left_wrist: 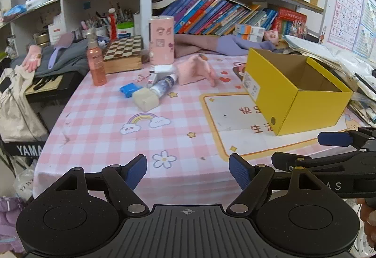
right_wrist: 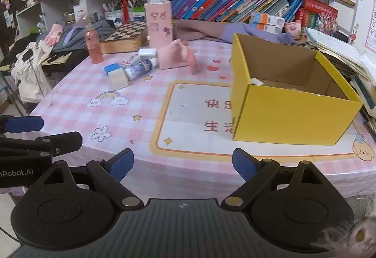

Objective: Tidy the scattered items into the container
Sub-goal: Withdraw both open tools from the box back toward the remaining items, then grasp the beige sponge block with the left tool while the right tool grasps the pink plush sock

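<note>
Container: open yellow cardboard box (right_wrist: pixel 291 114) with a plain brown inside, standing toward the right edge of the table, partly on the printed white panel; a white scrap shows on its floor.
Scattered items: clustered toward the far left part of the table, well apart from the box.
Foam block: pale cream squarish sponge block (left_wrist: pixel 146 98), nearest the front of the cluster; probably light and squashy, so a grip across its flat sides should do.
Small bottle: little white plastic bottle with a dark blue label (left_wrist: pixel 163 86), lying on its side touching the block; likely light, smooth, and prone to roll, so best pinched across the middle of the body.
Blue piece: small bright blue plastic box (left_wrist: pixel 128 90), just beside the block; stiff and small.
White pack: small white carton (left_wrist: pixel 162 69), behind the bottle.
Pink cloth: soft pink fabric item (left_wrist: pixel 196 70), limp; likely best pinched at a bunched fold.
Left gripper (left_wrist: pixel 188 172): jaws apart, nothing between them, over the near edge.
Right gripper (right_wrist: pixel 182 165): jaws wide apart, empty, over the near edge.
Table: pink-and-white checked tablecloth (left_wrist: pixel 98 121) with rainbow and flower prints.
Progress: judged barely begun.
</note>
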Available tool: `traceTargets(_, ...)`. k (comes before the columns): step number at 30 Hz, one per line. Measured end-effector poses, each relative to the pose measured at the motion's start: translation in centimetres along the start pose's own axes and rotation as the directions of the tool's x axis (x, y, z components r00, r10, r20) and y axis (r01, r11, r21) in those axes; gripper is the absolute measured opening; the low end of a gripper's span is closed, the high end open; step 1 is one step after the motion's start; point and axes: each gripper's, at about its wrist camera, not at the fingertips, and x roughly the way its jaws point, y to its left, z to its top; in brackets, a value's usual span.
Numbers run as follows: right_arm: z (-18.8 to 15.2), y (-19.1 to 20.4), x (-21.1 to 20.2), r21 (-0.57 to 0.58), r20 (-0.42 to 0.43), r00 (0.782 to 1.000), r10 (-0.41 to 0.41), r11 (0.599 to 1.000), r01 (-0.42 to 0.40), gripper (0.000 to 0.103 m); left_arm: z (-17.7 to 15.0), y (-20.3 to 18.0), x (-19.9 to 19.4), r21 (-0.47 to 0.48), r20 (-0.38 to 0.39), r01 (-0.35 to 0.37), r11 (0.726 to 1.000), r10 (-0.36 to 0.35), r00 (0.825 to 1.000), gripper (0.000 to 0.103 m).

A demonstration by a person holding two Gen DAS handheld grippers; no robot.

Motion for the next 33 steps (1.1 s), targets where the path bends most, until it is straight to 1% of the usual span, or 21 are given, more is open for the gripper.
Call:
traceTargets(11,0.3,1.6,1.0,-0.029,-0.015,1.0,0.019,0.999,-0.019,0.091,-0.5,1.7,0.2,-0.028,-0.016,-0.021,0.999,0.02,1.0,0.079)
traceTargets(18,1.5,2.5,2.6,-0.052,-0.019,0.999,0.042,0.998,-0.043,0.091,0.0,3.0,1.0,-0.048,-0.027,-0.041,0.998,0.04,0.999,0.079)
traceTargets(24,3.0,2.6,4.5,-0.064,-0.029,0.999,0.044,0.997,-0.046,0.091,1.0,3.7,2.6,-0.06,-0.034,-0.042,0.997,0.04,0.999,0.079)
traceTargets(33,6.2,1.7,7.6,-0.074,-0.023,0.999,0.033,0.997,-0.035,0.091,3.6,4.5,6.1,-0.076,-0.042,-0.035,0.997,0.032,0.999,0.079)
